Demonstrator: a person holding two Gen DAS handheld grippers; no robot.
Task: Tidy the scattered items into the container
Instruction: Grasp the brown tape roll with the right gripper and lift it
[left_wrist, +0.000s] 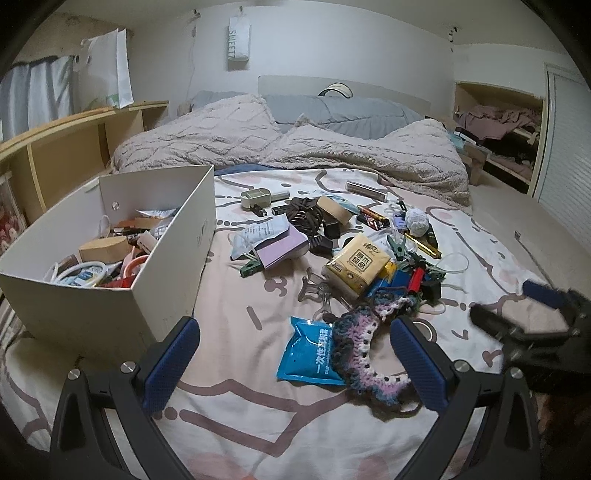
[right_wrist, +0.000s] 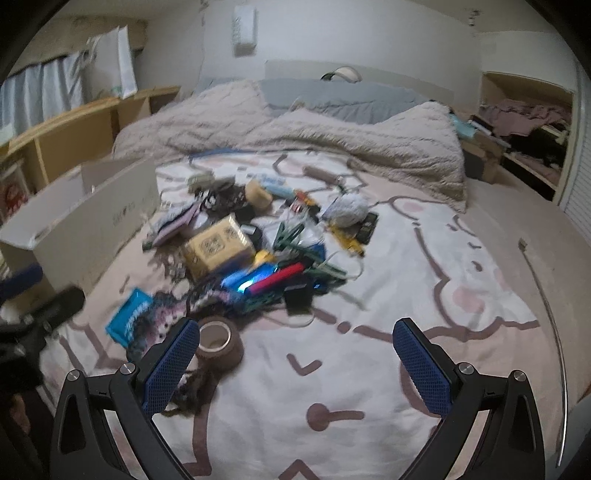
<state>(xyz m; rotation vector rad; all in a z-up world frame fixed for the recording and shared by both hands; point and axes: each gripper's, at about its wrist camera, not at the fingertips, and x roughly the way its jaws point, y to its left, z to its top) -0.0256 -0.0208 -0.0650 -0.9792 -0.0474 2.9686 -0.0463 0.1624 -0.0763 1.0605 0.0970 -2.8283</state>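
A white cardboard box (left_wrist: 173, 266) sits at the left on the bed, with several items in it; it also shows in the right wrist view (right_wrist: 92, 221). A pile of scattered items lies in the middle: a yellow tissue pack (left_wrist: 356, 267), a lilac box (left_wrist: 282, 249), a blue packet (left_wrist: 312, 350) and a crocheted purple piece (left_wrist: 364, 354). My left gripper (left_wrist: 295, 358) is open above the blue packet and crochet. My right gripper (right_wrist: 295, 358) is open and empty over the sheet, with a brown tape roll (right_wrist: 219, 341) by its left finger (right_wrist: 173, 362). The right gripper also shows in the left wrist view (left_wrist: 517, 314).
A fluffy beige blanket (left_wrist: 332, 147) lies across the far half of the bed. Wooden shelves (left_wrist: 66, 147) run along the left. A back scratcher (right_wrist: 546, 306) lies on the sheet at the right. An open closet (left_wrist: 498, 133) is at the far right.
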